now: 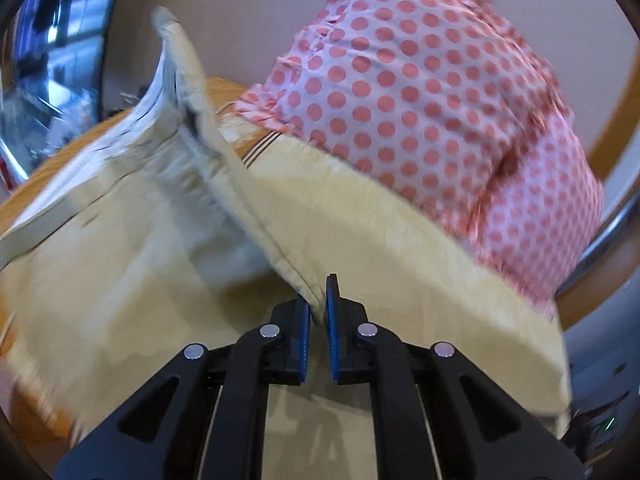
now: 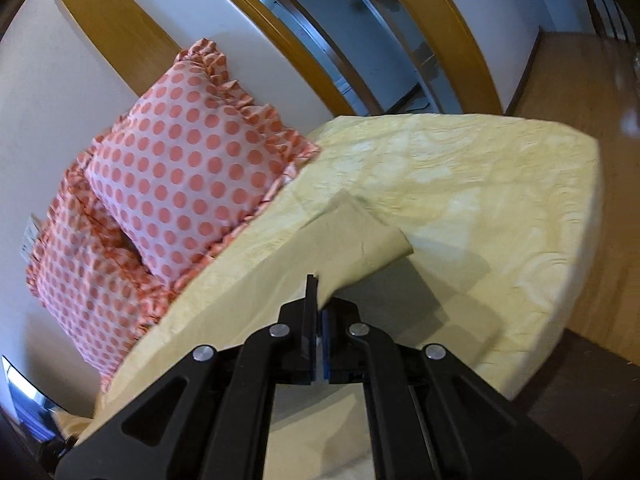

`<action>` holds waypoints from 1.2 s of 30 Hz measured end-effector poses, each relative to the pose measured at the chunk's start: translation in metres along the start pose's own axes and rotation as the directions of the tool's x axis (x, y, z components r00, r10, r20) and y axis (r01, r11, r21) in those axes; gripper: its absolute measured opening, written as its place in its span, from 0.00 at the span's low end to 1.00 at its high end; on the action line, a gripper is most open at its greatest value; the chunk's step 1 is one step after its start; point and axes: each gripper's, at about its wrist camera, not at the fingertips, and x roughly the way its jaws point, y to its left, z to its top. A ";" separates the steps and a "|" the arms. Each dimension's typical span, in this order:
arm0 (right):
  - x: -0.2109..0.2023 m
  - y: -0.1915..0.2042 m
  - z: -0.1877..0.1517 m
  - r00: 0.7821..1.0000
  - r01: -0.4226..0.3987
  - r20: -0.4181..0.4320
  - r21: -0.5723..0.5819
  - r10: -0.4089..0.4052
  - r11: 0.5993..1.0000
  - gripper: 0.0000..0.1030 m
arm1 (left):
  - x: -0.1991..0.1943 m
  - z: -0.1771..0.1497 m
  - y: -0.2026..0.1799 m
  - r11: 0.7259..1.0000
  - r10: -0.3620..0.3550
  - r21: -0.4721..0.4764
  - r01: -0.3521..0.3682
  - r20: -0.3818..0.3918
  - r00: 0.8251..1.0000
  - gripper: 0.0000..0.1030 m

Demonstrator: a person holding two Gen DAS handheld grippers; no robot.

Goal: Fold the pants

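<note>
The pants [image 1: 192,128] are beige with a pale lining and are lifted off the yellow bedspread [image 1: 380,220]. My left gripper [image 1: 318,308] is shut on a seamed edge of the pants, which rise up and to the left from the jaws. In the right wrist view my right gripper [image 2: 318,300] is shut on another beige corner of the pants [image 2: 356,240], which hangs above the bedspread [image 2: 480,184] and casts a shadow on it.
Two pink pillows with red dots [image 1: 420,92] [image 2: 188,168] lean against the wall at the head of the bed. A wooden headboard arc [image 2: 116,28] and a wooden floor [image 2: 580,92] lie beyond. The bed's far edge [image 2: 592,208] drops to the floor.
</note>
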 end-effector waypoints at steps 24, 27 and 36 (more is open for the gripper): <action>-0.024 -0.035 -0.019 0.958 0.274 0.099 -0.057 -0.268 0.960 0.55 | -0.097 -0.108 0.043 0.983 0.164 0.037 -0.177 0.239 0.957 0.28; -0.023 -0.028 -0.027 0.962 0.263 0.099 -0.083 -0.254 0.961 0.51 | -0.089 -0.099 0.046 0.981 0.174 0.040 -0.191 0.255 0.951 0.54; -0.010 0.014 -0.037 0.989 0.128 0.098 -0.208 -0.110 0.970 0.08 | -0.042 -0.101 0.054 0.974 0.179 0.101 -0.202 0.198 0.964 0.60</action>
